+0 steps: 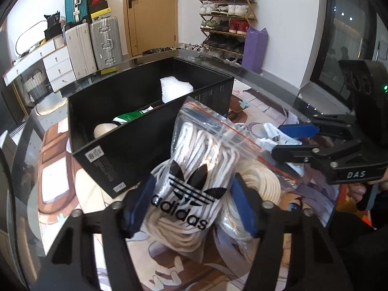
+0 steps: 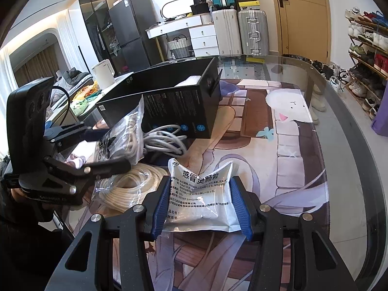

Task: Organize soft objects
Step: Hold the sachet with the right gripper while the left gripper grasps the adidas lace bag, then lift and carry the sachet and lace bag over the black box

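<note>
Left wrist view: nearest the lens, the left gripper (image 1: 191, 206) has its blue pads (image 1: 141, 206) pressed on both sides of a clear zip bag (image 1: 194, 160) printed with a black logo and filled with white laces. The bag stands tilted just in front of the black box (image 1: 101, 143), over a cream rope coil (image 1: 259, 181) on the printed mat (image 1: 55, 177). The box already holds a white foam piece (image 1: 174, 88) and a green-and-white item (image 1: 128, 117). At the right edge the right gripper (image 1: 288, 140) comes in sideways.

Right wrist view: closest is the right gripper (image 2: 200, 206), clamped on a white sachet (image 2: 201, 194) with printed text, held near the mat. Beyond lie the rope coil (image 2: 128, 186), a grey cable (image 2: 165, 140), and the zip bag (image 2: 121, 138) in the left gripper (image 2: 106, 150), beside the box (image 2: 169, 104).

The step in hand looks like picking up: both items are gripped, neither is yet boxed. The next move calls for lifting the bag clear of the box's near wall, carrying it over the opening and letting go. The slack plastic may slip or snag on the rim.
</note>
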The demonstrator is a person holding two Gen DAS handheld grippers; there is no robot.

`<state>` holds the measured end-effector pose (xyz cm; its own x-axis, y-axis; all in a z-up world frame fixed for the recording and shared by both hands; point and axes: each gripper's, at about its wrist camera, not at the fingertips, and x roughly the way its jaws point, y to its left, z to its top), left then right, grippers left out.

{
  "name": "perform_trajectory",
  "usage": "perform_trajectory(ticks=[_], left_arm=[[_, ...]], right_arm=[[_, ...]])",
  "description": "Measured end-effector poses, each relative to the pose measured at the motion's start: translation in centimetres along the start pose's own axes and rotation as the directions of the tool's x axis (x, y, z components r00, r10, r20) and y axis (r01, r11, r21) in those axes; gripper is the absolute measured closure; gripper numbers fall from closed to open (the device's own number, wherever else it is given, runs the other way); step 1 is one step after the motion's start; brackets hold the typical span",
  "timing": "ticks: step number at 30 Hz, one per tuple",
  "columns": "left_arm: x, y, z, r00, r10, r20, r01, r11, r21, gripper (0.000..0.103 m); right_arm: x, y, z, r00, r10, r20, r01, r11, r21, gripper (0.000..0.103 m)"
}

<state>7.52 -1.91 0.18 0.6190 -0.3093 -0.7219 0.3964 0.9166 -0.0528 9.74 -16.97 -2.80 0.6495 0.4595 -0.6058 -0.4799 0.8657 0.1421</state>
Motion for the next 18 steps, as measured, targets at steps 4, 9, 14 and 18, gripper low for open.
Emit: perform_trajectory(ticks=[4,9,14,18], left_arm=[[-0.6,0.0,-0.4,1.000,-0.002,0.004,0.002,1.000,0.000,0.052],[-1.4,0.3,-0.7,1.000,-0.006,0.019,0.007,1.000,-0.028,0.056],[-2.1,0.7,-1.0,0.999,-0.009,0.031,0.010,0.999,-0.052,0.059],[-3.2,1.6,-1.3,0.998,-0.014,0.054,0.018,0.996,-0.084,0.059]], right_arm=[[-0.1,0.4,0.0,1.000,0.005,-0.001,-0.005,1.000,-0.011,0.053],[-0.3,0.5,0.1,1.000,0.006,0.005,-0.006,1.000,-0.015,0.053],[-0.5,0.6,0.1,1.000,0.005,0.009,-0.005,1.000,-0.020,0.053],[-0.7,0.7,0.1,1.000,0.004,0.013,-0.004,1.000,-0.021,0.053]])
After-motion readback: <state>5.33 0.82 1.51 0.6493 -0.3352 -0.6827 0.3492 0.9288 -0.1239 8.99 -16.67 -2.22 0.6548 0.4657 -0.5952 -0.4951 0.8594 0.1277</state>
